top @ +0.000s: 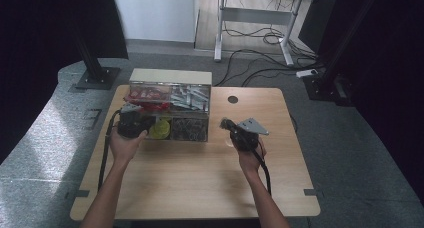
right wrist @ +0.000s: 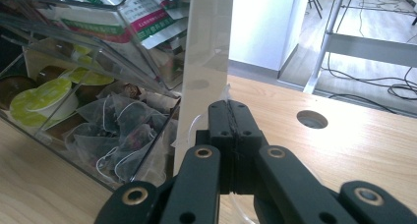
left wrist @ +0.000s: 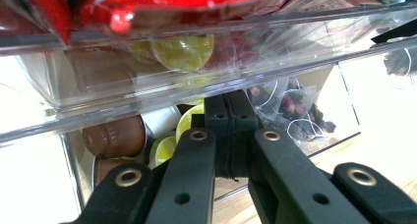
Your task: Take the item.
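A clear tiered organizer [top: 200, 109] stands at the back of the wooden table [top: 200, 178]. It holds red packets [top: 147, 94], paper sachets [top: 190, 95], green-lidded and brown capsules [left wrist: 184, 52] and mesh tea bags [right wrist: 123, 130]. My left gripper [top: 148, 122] is shut, and its closed tips [left wrist: 230, 103] sit right at the organizer's lower front, by the capsule compartment. My right gripper [top: 225, 122] is also shut with its tips [right wrist: 230, 108] just beside the organizer's right side wall [right wrist: 204, 62]. Something thin and clear curves under the right jaws; I cannot tell what it is.
A round cable hole [top: 233, 99] lies in the table behind the right gripper. Broad bare wood stretches in front of both hands. Beyond the table are a white desk frame [top: 252, 18], floor cables [top: 260, 53] and black stands [top: 95, 73].
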